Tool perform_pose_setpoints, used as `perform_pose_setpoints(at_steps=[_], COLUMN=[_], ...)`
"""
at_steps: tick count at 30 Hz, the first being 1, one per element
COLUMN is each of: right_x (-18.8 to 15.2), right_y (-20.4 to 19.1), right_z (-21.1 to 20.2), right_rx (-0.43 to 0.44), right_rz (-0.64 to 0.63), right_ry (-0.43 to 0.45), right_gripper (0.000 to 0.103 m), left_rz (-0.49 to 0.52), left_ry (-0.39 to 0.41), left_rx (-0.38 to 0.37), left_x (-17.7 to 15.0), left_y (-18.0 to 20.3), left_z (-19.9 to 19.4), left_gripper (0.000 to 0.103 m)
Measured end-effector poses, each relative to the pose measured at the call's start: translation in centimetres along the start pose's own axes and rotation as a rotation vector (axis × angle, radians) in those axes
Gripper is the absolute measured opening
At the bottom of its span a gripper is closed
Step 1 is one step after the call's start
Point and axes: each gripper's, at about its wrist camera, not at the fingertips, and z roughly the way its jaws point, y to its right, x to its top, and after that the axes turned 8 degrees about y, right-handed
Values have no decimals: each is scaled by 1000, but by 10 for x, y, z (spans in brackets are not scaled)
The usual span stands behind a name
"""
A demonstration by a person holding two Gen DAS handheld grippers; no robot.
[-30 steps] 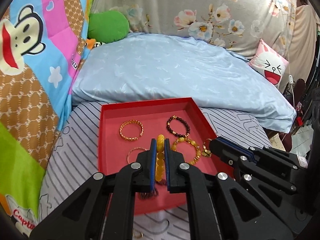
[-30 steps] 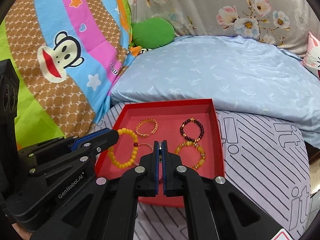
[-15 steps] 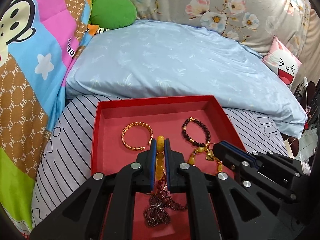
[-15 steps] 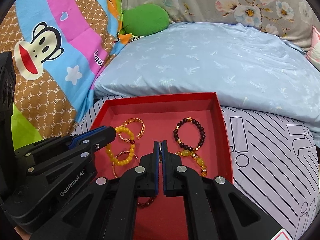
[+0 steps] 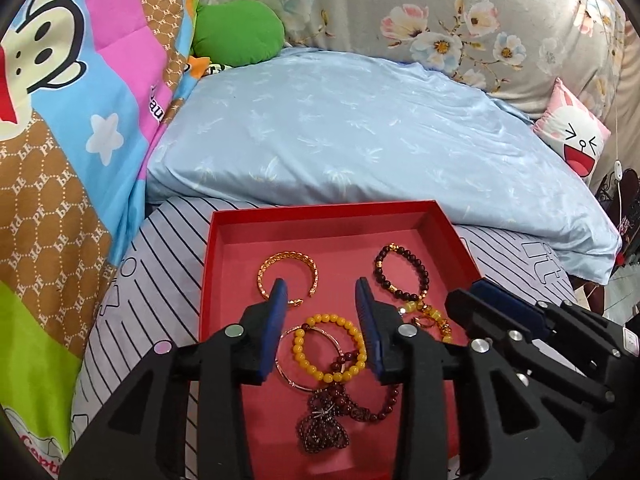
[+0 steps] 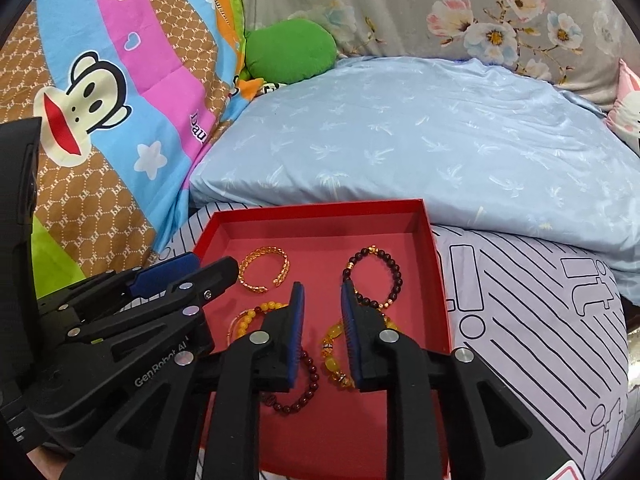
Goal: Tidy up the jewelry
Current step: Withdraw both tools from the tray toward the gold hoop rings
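A red tray [image 5: 320, 216] lies on the striped bed sheet with several bracelets in it. My left gripper [image 5: 321, 286] hovers over the tray, its jaws opening. The yellow bead bracelet [image 5: 304, 356] lies loose on the tray floor below the gap, free of the pads, on a thin bangle [image 5: 286, 376] and dark red beads [image 5: 324, 428]. A gold cuff [image 5: 286, 258] and a dark bead bracelet [image 5: 420, 268] lie further back. My right gripper [image 6: 322, 288] is beside it, jaws opening, empty, above an amber bracelet [image 6: 334, 344] and a dark red bracelet [image 6: 308, 376].
A pale blue pillow [image 5: 360, 132] lies right behind the tray. A cartoon monkey quilt [image 5: 60, 120] rises on the left, and a green cushion [image 5: 236, 34] and floral fabric [image 5: 440, 20] stand at the back. The striped sheet [image 6: 540, 320] stretches to the right of the tray.
My left gripper opened and let go of the yellow bead bracelet, which now lies in the tray. My right gripper's jaws opened too. Both grippers came closer over the tray.
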Motion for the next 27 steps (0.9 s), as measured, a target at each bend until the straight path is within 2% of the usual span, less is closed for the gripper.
perform_pose_setpoints(at_steps=[6, 10, 13, 20, 27], right_x=[-3, -11, -21, -63, -105], right_y=[-7, -9, -7, 4, 9], right_z=[-23, -44, -60, -89, -114], right_rx=[6, 16, 18, -6, -35], right_rz=[-9, -10, -1, 25, 18], right_ry=[21, 33, 34, 5, -36], right_gripper=[21, 29, 29, 29, 29], left_rz=[12, 19, 36, -32, -39], left_ry=[13, 27, 30, 16, -25], left_rx=[1, -4, 12, 32, 57], left_x=[-1, -6, -15, -42, -85], left_y=[3, 1, -4, -26, -31], left_z=[-20, -39, -56, -86, -106], left_gripper=[33, 35, 36, 37, 37])
